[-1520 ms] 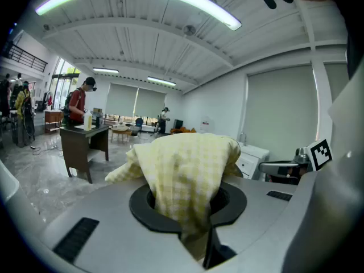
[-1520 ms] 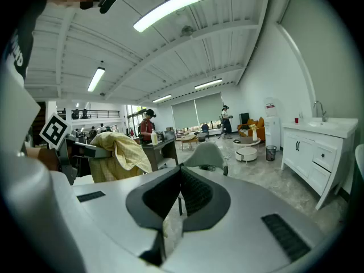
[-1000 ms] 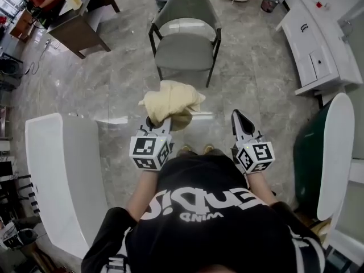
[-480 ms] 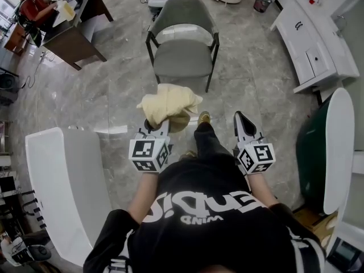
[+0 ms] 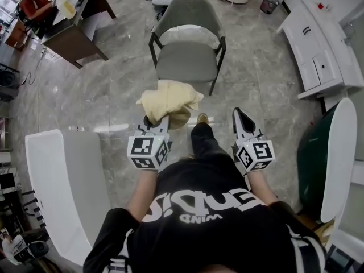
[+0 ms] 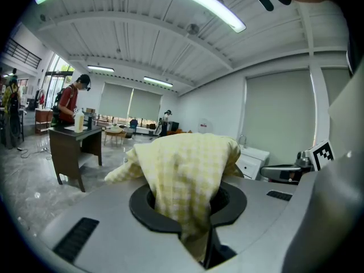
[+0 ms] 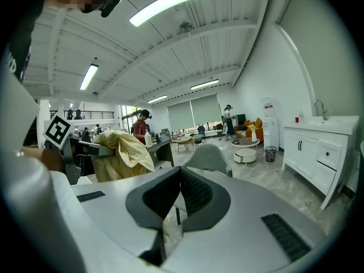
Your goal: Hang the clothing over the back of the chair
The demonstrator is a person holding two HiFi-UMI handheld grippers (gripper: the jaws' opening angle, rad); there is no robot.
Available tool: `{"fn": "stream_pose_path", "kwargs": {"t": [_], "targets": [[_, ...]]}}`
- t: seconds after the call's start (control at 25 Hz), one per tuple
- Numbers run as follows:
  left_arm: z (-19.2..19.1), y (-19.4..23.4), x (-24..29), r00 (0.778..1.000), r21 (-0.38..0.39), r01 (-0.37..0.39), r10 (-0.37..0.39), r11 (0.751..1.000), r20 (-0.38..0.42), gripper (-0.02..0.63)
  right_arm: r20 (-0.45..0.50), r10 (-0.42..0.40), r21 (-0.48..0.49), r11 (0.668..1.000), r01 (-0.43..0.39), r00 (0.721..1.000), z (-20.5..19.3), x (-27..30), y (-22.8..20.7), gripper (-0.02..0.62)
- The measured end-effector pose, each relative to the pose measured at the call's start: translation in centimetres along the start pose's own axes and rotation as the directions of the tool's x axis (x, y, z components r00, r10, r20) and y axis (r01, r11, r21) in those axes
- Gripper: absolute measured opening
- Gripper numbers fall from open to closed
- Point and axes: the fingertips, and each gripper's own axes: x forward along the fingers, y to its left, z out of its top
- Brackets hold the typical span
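Head view, left hand-held gripper (image 5: pixel 157 122): clamped on a bunched yellow checked clothing (image 5: pixel 169 100); the bundle sits on top of the jaw tips and hangs a little over both sides, clear of the floor.
Head view, right hand-held gripper (image 5: pixel 239 115): jaws drawn together, nothing in them; held level with the left one, well apart from the cloth.
Head view, chair (image 5: pixel 187 53): grey, dark legs, ahead of the person with its seat towards them, so the backrest is on the far side; the clothing is near the seat's front edge, not yet over it.
Left gripper view, grip (image 6: pixel 190 209): the cloth (image 6: pixel 187 169) fills the gap between the pads and mounds up in front of the camera, hiding the chair.
Right gripper view, jaws (image 7: pixel 177 178): close together, no fabric between them; the chair (image 7: pixel 207 157) shows just beyond the tips, the clothing (image 7: pixel 122 147) off to the left.
Step, judged: carrying towards the chair; draping not begun.
Risk 1: the garment is held as a wad in one gripper, so released like this it would likely land in a lump on the seat or slide off the backrest.
Risk 2: the backrest is on the far side; a short reach would leave too little cloth behind it, and its weight would pull it forwards.
Risk 3: the left camera is blocked, so placing must go by the head view.
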Motion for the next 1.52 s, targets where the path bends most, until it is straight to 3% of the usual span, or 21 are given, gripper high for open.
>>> {"fn": "stream_pose_path", "kwargs": {"t": [1.04,1.52], "targets": [[10.6,5.3,18.7,0.996,-0.029,-0.083,0.083,0.996,0.019,0.086,0.013,0.068,0.026,0.997,-0.068,0.998,8.5,18.5,-12.9,0.014],[13.5,7.8,24.0,0.995,-0.036,-0.084,0.086,0.996,0.045,0.086,-0.003,0.098,0.022,0.995,-0.098,0.995,9.7,23.8,-14.6,0.014]]}}
